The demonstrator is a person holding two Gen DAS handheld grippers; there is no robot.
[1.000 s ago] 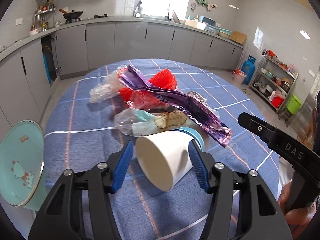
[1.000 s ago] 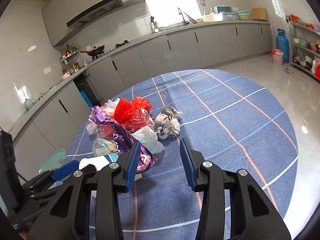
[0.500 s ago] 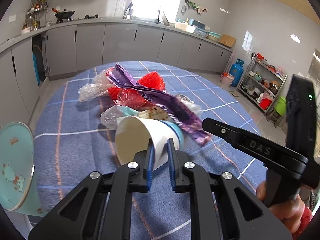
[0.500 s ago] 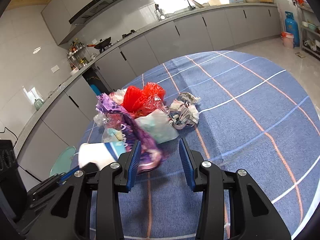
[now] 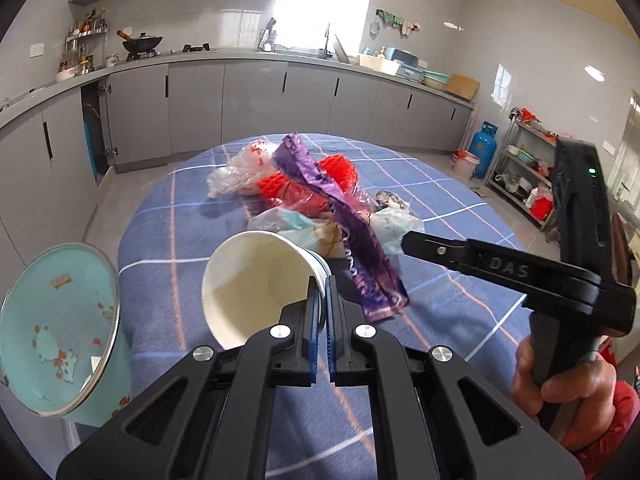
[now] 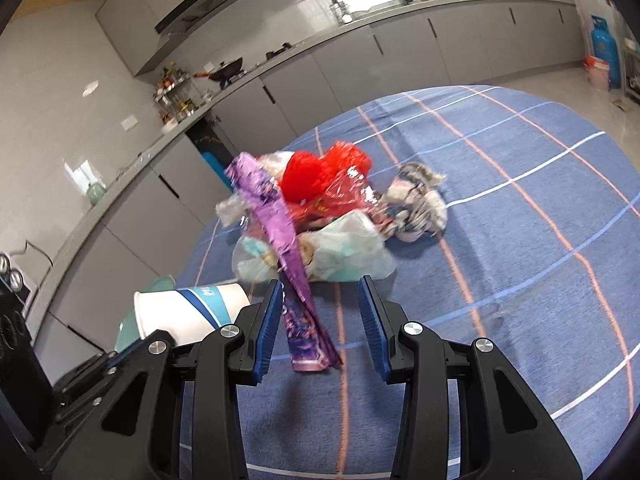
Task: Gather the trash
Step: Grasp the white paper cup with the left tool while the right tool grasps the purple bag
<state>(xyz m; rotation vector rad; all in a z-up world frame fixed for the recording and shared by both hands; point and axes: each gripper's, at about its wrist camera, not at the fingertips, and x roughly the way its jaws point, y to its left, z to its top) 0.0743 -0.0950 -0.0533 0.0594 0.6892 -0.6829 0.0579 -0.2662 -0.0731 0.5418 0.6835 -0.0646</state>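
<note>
Left wrist view: the left gripper [image 5: 322, 312] pinches the wall of a white paper cup [image 5: 256, 280], lifted on its side, open mouth facing the camera; a teal bin [image 5: 56, 320] waits lower left, beside the counter [image 5: 160, 240]. Right wrist view: the right gripper [image 6: 318, 320] is spread wide and empty over the blue cloth. A long purple wrapper [image 6: 288, 264] runs lengthwise from the trash pile [image 6: 320, 208] toward the gripper, its near end between the jaws, so the right hand looks best placed for it.
</note>
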